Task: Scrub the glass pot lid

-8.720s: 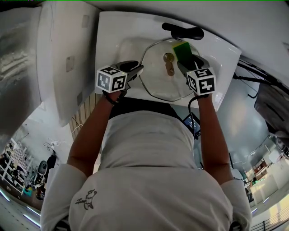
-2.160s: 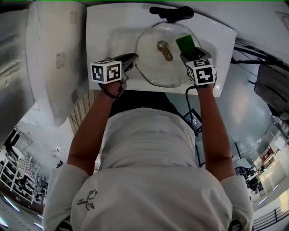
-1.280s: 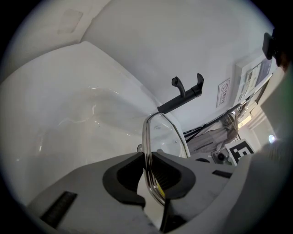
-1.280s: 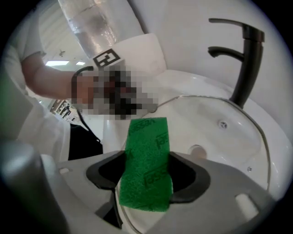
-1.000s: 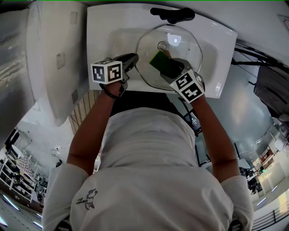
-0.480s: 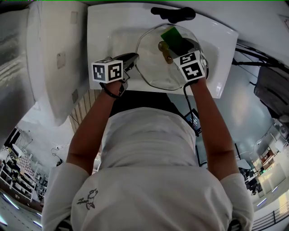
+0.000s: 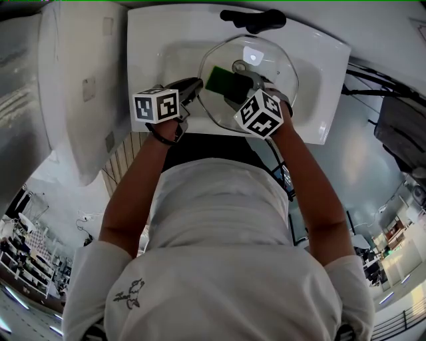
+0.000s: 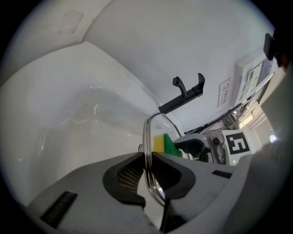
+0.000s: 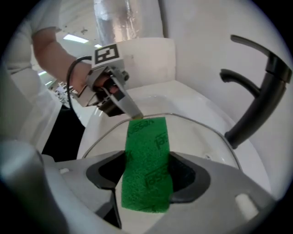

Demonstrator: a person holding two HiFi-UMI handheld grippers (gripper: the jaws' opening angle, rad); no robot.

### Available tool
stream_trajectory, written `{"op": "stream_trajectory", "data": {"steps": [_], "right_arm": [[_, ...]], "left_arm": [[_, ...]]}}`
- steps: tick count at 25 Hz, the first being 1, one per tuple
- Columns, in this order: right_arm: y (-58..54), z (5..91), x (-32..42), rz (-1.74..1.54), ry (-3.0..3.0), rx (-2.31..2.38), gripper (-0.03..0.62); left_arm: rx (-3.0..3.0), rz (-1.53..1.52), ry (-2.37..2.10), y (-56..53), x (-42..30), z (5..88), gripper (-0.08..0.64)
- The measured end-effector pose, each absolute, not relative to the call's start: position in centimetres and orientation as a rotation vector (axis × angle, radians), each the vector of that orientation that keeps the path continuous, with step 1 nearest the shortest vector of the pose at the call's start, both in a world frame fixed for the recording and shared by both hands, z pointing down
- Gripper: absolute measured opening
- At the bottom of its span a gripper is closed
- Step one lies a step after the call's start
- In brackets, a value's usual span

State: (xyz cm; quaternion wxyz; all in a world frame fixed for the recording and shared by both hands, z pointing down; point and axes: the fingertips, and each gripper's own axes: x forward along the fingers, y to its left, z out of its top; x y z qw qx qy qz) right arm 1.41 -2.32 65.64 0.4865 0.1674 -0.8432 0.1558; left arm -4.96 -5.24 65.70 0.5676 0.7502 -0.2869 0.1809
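Note:
The round glass pot lid [image 7: 274,69] with a metal rim stands tilted in the white sink [image 7: 324,61]. My left gripper [image 7: 197,86] is shut on the lid's left rim; in the left gripper view the pads pinch the thin metal edge [image 8: 147,155]. My right gripper [image 7: 237,89] is shut on a green scouring sponge [image 7: 219,79] and presses it flat on the left half of the glass. In the right gripper view the sponge [image 9: 147,164] fills the gap between the jaws, and its far end nearly reaches the left gripper [image 9: 130,111]. The sponge's yellow side [image 8: 158,143] shows through the glass.
A black faucet [image 7: 253,19] reaches over the back of the basin, close above the lid [image 9: 256,87]. A white panel [image 7: 83,86] stands left of the sink. The person's arms and torso fill the near side.
My right gripper has swept the sponge from the lid's upper right, by the knob, across the glass to its left side. The left gripper and the lid have kept their place.

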Motion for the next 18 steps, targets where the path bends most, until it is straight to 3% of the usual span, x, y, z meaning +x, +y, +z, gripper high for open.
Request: {"op": "stream_trajectory", "data": {"steps": [11, 14, 18], "right_arm": [[7.5, 64.8, 3.5, 0.394, -2.007, -0.059, 0.293], [5.6, 64.2, 6.2, 0.447, -1.989, 0.064, 0.295], [-1.9, 63.4, 12.3, 0.490, -1.917, 0.575, 0.295]], "left_arm": [[1.773, 0.431, -0.695, -5.4, -5.2, 65.7, 0.055], [1.773, 0.438, -0.694, -5.4, -5.1, 65.6, 0.055], [1.780, 0.448, -0.706, -5.5, -5.2, 65.7, 0.055]]}}
